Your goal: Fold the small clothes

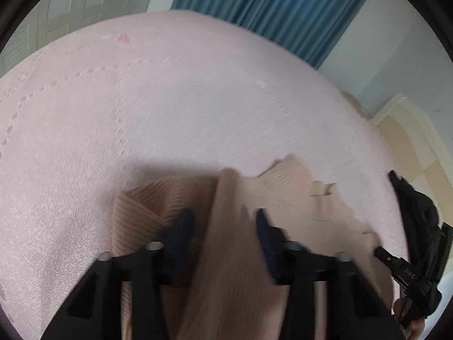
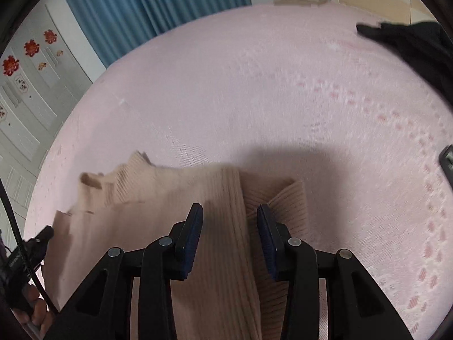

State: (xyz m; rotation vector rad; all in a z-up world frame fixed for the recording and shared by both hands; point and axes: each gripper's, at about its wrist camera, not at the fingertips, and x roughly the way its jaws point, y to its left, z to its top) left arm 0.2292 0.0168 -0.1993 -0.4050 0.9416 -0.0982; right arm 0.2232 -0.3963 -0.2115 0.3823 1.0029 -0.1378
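Note:
A beige ribbed sweater [image 1: 283,198] lies partly folded on the pink bedsheet [image 1: 198,99]. My left gripper [image 1: 223,221] stands over it, its jaws apart, with a raised fold of the sweater running between the blue pads; the view is blurred and I see no pad pressing. My right gripper [image 2: 229,218] is over the sweater [image 2: 141,192] too, jaws apart around a long fold, with a gap at the right pad. Each gripper shows at the edge of the other's view: the right one [image 1: 396,263] and the left one [image 2: 36,243], in a hand.
A black garment [image 1: 416,212] lies on the sheet to the right of the sweater, also seen far right [image 2: 410,45]. A dark flat object [image 2: 447,164] sits at the right edge. Blue curtains [image 2: 141,5], a white wardrobe [image 2: 28,90] and a cream headboard [image 1: 410,136] surround the bed.

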